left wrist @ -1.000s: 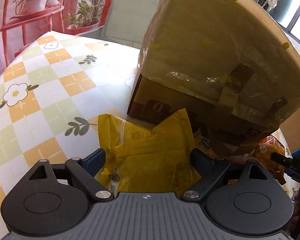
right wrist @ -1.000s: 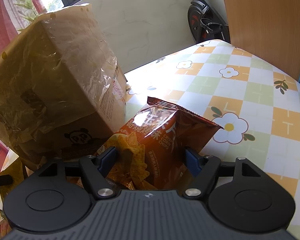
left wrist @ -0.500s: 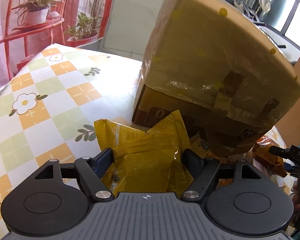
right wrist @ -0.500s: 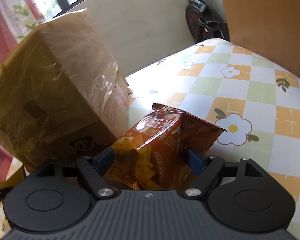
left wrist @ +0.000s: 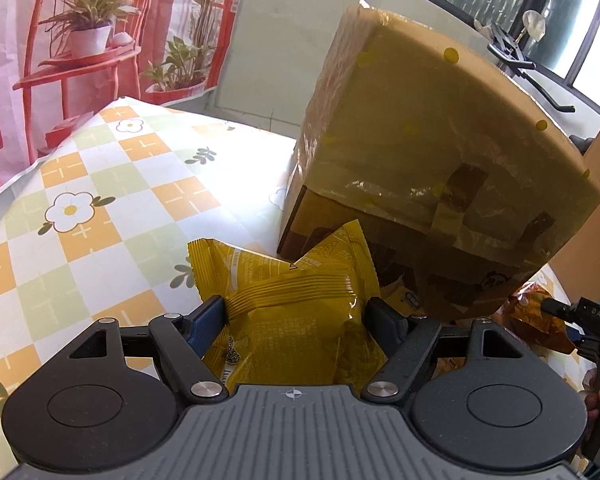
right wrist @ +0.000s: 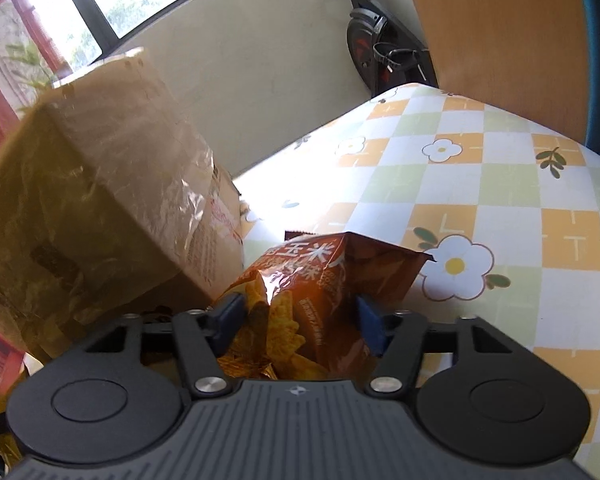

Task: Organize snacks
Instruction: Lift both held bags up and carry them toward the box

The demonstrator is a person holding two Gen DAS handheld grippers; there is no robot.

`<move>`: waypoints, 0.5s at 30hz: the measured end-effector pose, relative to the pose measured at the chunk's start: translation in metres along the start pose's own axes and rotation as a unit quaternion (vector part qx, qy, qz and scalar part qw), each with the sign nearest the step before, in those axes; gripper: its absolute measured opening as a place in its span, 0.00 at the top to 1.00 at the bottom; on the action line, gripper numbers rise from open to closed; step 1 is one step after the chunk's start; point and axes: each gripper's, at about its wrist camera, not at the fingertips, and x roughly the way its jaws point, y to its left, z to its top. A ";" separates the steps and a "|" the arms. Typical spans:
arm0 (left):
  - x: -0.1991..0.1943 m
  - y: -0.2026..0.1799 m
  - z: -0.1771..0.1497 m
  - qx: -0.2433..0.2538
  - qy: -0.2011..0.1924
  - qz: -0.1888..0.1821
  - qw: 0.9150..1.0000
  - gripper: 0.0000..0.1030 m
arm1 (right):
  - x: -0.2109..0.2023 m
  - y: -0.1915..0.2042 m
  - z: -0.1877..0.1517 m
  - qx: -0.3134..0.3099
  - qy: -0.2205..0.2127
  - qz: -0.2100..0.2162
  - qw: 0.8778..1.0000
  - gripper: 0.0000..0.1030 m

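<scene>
So there are two snack bags in play. The yellow snack bag (left wrist: 296,312) sits between the fingers of the left gripper (left wrist: 296,316), right in front of the big cardboard box (left wrist: 432,168) that's wrapped in tape and plastic. Both blue pads press into the bag's sides and crease it, so that one is grasped. It looks lifted a bit off the table (left wrist: 100,216), though from this angle I can't say for sure that its bottom is clear.

The orange chip bag (right wrist: 312,300) is over by the other corner of the same box (right wrist: 100,208), between the fingers of the right gripper (right wrist: 300,320). Those jaws are closing at this moment, about midway in, and the pads already dent the bag on both sides, so I'd call that a grasp too.

Progress-wise: early, I'd say. Both bags are picked up but neither has gone anywhere yet. The box looks closed from both sides, so I can't tell where the snacks are meant to end up. The orange bag also pokes into the left camera's far right edge, next to the other gripper's tip. The rest of the flowery checked tablecloth is bare in view, so what's left is basically placing these two.
</scene>
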 end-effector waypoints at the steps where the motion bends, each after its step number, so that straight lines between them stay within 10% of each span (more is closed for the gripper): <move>1: -0.001 0.000 0.000 0.000 -0.002 0.000 1.000 0.23 | -0.002 0.000 0.000 -0.001 -0.002 0.000 1.000 0.45; 15: -0.019 0.005 0.005 -0.016 -0.033 0.007 0.999 0.23 | -0.033 0.004 0.010 -0.003 -0.058 0.016 0.998 0.52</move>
